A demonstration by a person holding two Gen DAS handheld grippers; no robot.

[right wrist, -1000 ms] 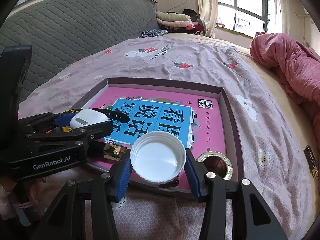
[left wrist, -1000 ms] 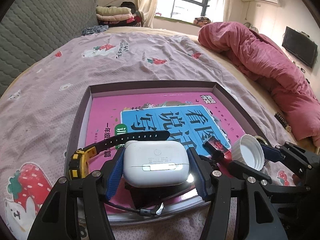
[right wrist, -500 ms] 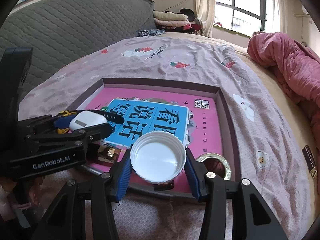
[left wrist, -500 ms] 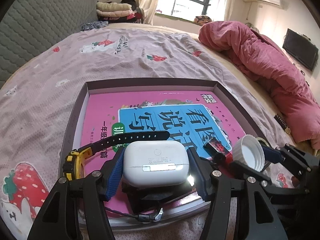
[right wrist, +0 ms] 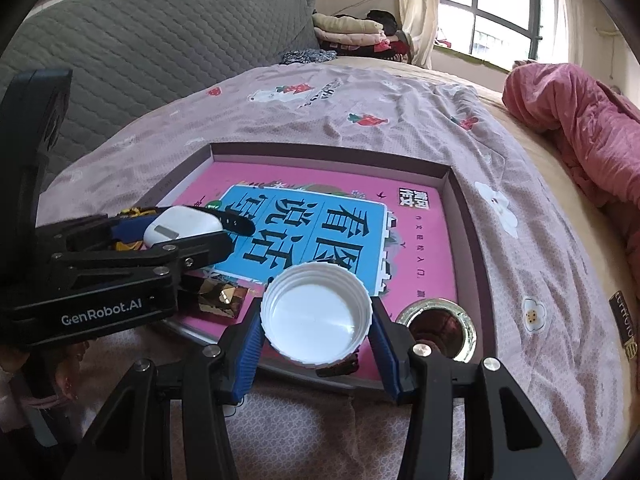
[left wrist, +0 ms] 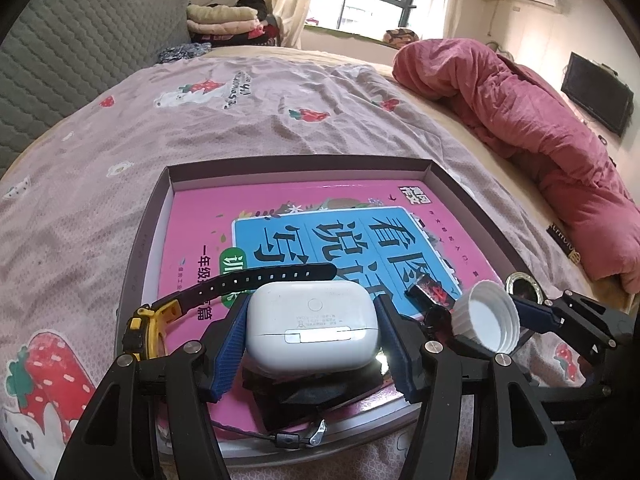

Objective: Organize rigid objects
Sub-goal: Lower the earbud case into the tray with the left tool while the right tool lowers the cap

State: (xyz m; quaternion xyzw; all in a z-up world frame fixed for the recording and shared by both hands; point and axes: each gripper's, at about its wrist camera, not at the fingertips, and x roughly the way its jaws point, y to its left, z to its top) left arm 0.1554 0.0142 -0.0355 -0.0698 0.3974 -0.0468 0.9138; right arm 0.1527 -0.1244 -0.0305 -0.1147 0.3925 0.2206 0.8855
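Change: though I watched for a second, nothing shifted; both loads hung above the shallow grey tray's (left wrist: pixel 148 220) near edge
Left gripper (left wrist: pixel 312 340): clamped the white plastic earbud case (left wrist: pixel 312 326)
Right gripper (right wrist: pixel 316 324): gripped the white ribbed bottle cap (right wrist: pixel 316 318)
Meaning: placing undone

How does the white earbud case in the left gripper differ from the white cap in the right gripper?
The earbud case is a closed, smooth, rounded box; the bottle cap is an open, round, ribbed shell showing its hollow inside. The case looks bigger and thicker than the cap. Both are white plastic, each gripped over the tray: case by the left gripper, cap by the right gripper.
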